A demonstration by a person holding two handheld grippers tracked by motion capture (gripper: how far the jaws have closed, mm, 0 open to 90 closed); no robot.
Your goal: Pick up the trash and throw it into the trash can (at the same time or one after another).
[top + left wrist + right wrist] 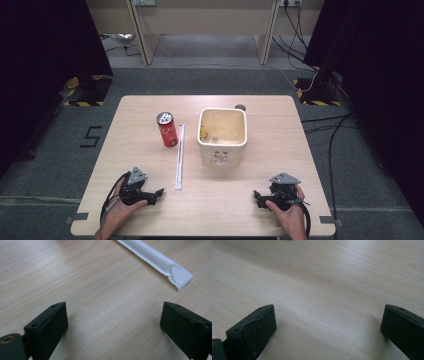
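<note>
**Two grippers low on the table, jaws apart**

Two grippers rest at the near edge of a pale wooden table [280, 107], one in each of the person's hands. At the left, the left gripper [159, 192] lies on the wood with its tips aimed toward the middle of the table. Its own view shows both black jaws spread wide over bare wood with nothing between them, and the crimped end of a paper-wrapped straw [160, 261] just ahead of the right jaw.

Farther back stands a red can [167, 129], upright. Just right of it lies the straw [179, 156], running lengthwise from beside the can toward the near edge, apart from the can.

Right of the straw sits a cream square tub [222, 151], open at the top, with scraps on its floor too small to tell.

At the right, the right gripper [257, 196] points toward the left one. Its jaws likewise stand wide apart over bare wood, gripping nothing.
</note>
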